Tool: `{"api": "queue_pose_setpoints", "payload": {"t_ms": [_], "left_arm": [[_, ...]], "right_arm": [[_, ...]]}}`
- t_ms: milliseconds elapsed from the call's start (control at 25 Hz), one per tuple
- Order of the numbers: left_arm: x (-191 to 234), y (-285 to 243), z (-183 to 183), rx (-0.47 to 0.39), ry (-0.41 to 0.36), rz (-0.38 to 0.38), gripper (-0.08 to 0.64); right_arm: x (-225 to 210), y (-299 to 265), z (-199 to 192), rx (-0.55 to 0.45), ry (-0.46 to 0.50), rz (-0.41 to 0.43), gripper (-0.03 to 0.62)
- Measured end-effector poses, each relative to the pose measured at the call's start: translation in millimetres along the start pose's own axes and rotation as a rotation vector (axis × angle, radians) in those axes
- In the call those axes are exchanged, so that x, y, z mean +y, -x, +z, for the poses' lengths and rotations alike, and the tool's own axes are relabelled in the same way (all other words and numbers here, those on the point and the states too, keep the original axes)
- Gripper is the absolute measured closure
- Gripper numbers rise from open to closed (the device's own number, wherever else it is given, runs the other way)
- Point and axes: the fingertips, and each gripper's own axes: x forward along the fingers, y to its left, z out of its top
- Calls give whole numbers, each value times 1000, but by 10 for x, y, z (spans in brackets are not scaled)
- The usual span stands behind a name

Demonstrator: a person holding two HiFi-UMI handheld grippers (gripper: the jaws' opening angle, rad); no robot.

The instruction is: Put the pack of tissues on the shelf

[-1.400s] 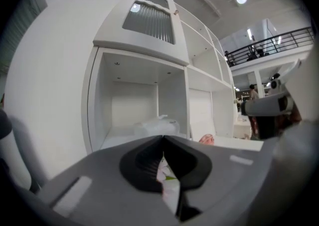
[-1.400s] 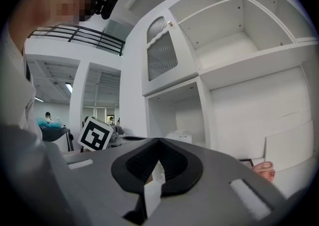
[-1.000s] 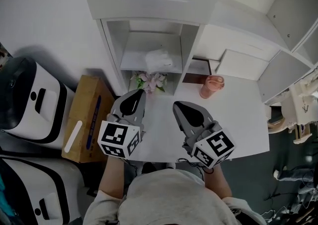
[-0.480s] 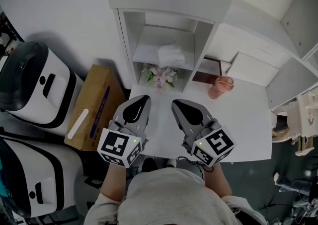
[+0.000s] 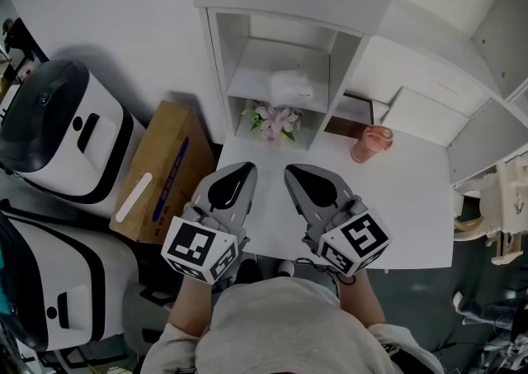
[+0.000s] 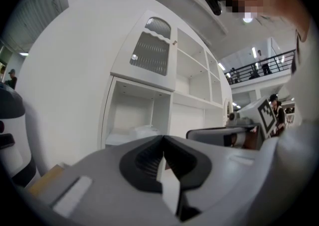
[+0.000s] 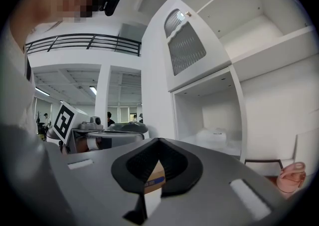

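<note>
– Where is the soft white pack of tissues (image 5: 290, 86) right now?

– In the head view it lies upper centre, on the middle board of the white open shelf unit (image 5: 221, 50). Neither claw touches it. A small bunch of pink flowers (image 5: 276, 119) sits in the compartment just below it.

– And the left gripper (image 5: 245, 168)?

– Lower centre of the frame, over the near edge of the white tabletop (image 5: 404, 207), pointing toward the shelf. Its own view shows the two dark jaws pressed together at the tip, with nothing between them.

– The right gripper (image 5: 291, 171)?

– Just beside the left one, also well apart from the pack. Its jaws meet at the tip too, and they clamp nothing; the bit of brown cardboard seen through the gap lies beyond them.

– Anything else around?

– A pink lidded cup (image 5: 371, 143) stands on the table, right of centre. A brown cardboard box (image 5: 161, 170) lies on the floor at centre left, beside two white-and-black machines (image 5: 58, 129).
</note>
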Motion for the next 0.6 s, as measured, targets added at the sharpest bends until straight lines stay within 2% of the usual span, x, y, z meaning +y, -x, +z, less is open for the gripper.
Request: {"api": "queue_pose_setpoints", "payload": {"t_ms": [600], "left_arm": [[-149, 73, 170, -46, -9, -54, 559]], "right_arm": [[108, 119, 69, -3, 37, -25, 592]]}}
